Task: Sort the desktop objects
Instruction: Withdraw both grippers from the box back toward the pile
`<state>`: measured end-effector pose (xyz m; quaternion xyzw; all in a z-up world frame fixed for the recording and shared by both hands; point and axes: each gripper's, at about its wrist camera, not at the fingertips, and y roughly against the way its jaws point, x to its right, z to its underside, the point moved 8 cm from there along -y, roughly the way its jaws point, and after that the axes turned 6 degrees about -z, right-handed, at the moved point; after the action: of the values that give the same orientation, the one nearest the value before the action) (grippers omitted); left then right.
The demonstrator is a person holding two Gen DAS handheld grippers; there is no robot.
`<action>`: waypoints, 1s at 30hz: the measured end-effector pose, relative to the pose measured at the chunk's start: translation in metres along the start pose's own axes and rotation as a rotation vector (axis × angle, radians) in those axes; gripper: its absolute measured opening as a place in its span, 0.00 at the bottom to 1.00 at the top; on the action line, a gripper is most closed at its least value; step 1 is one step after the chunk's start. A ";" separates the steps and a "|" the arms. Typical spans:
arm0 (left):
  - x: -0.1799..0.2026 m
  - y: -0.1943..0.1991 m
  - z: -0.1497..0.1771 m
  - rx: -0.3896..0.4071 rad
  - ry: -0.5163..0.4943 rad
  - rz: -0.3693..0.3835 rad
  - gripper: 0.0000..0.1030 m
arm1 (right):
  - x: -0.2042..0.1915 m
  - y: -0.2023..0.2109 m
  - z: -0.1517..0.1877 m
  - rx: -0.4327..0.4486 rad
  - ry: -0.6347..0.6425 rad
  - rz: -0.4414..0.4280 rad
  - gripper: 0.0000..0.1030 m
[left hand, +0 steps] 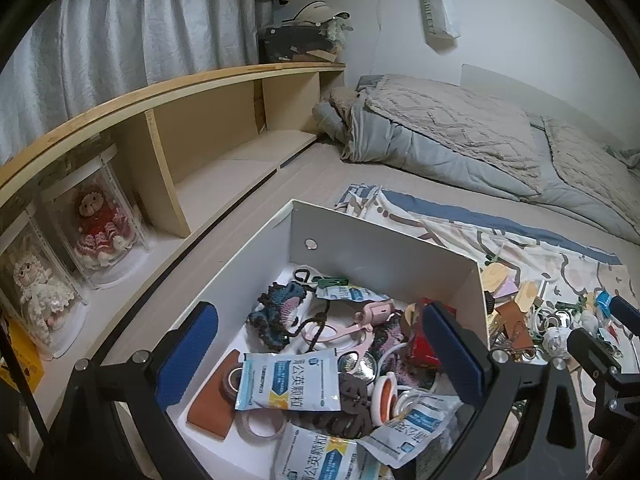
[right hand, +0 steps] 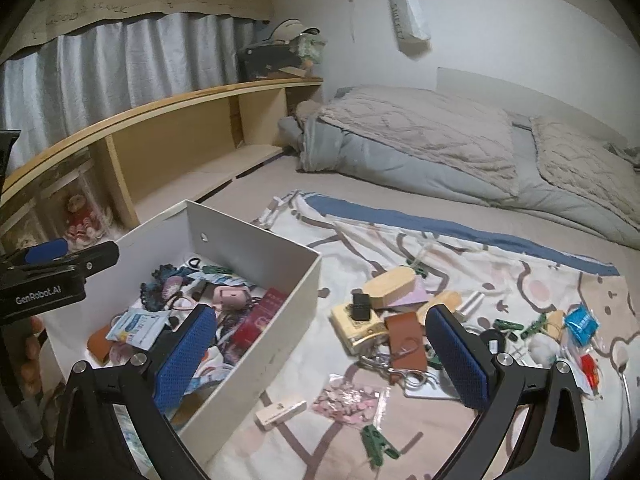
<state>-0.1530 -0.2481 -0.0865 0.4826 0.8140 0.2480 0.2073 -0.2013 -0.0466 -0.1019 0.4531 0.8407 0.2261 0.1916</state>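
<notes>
A white open box (left hand: 380,248) holds several sorted items: white-and-blue sachets (left hand: 288,376), a pink tool (left hand: 344,328), a dark knitted piece (left hand: 280,312) and a tape roll (left hand: 262,424). My left gripper (left hand: 320,356) hangs open above these contents with nothing between its fingers. My right gripper (right hand: 320,354) is open and empty, straddling the box's right wall (right hand: 256,248). Loose items lie on the patterned cloth (right hand: 480,264) ahead of it: a wooden piece (right hand: 390,286), a yellow gadget (right hand: 360,328), a brown leather pouch (right hand: 404,340), a small white box (right hand: 280,410) and green clips (right hand: 378,446).
The cloth is spread on a bed, with a folded grey quilt (right hand: 420,148) behind it. A wooden shelf (left hand: 208,152) runs along the left, holding cased dolls (left hand: 100,228). A blue packet (right hand: 582,324) and a bag of pink bits (right hand: 346,398) also lie on the cloth.
</notes>
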 end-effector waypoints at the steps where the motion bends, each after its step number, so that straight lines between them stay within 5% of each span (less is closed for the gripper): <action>1: 0.003 0.001 0.000 0.002 -0.001 0.002 1.00 | 0.003 0.002 0.001 0.001 -0.002 0.006 1.00; 30: 0.114 0.029 0.004 0.024 -0.089 0.133 1.00 | 0.121 0.066 0.027 0.010 -0.107 0.208 1.00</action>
<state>-0.1825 -0.1341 -0.0833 0.5488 0.7730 0.2295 0.2206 -0.2052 0.0939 -0.1018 0.5504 0.7788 0.2163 0.2093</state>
